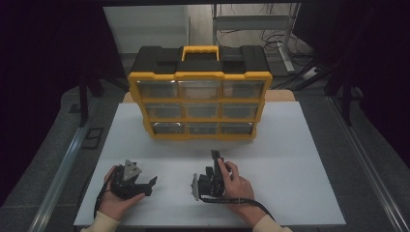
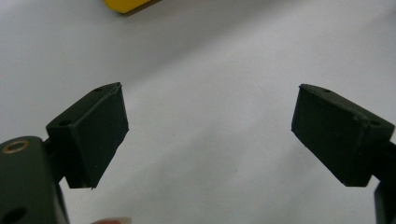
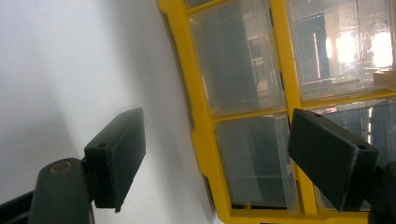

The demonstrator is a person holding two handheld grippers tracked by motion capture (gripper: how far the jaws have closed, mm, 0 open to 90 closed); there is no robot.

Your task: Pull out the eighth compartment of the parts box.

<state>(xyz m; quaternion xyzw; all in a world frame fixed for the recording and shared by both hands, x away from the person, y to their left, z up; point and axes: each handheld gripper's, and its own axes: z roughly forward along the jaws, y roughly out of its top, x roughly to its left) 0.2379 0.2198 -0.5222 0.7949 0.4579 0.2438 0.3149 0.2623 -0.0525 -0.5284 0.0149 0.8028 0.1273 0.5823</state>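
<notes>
Drawer organiser [image 1: 199,96], yellow-framed with a black top and a yellow carrying handle [image 1: 200,50], is seen standing upright at the far middle of the white table [image 1: 290,159], its nine clear drawers arranged in three rows of three and facing the person. In the high view the whole cabinet is shown, well apart from both grippers. In the right gripper view the organiser [image 3: 205,140] is presented close and turned on its side; the yellow frame and several transparent drawer fronts are visible, with room lights reflected in them, and what the drawers hold cannot be made out. In the left gripper view only a yellow corner of the organiser [image 2: 123,4] is caught at the upper edge, above bare table [image 2: 210,56].

No brand, label or legible writing is discernible on the cabinet or the grippers.

Right gripper [image 1: 218,162] is held in the right hand [image 1: 238,186] on the near middle of the table, pointed toward the cabinet; its jaws are spread wide with nothing between them, as the right gripper view [image 3: 224,158] confirms. Left gripper [image 1: 151,186] is held in the left hand [image 1: 116,195] at the near left, aimed across the table; its jaws [image 2: 210,135] are likewise spread apart and empty.
</notes>
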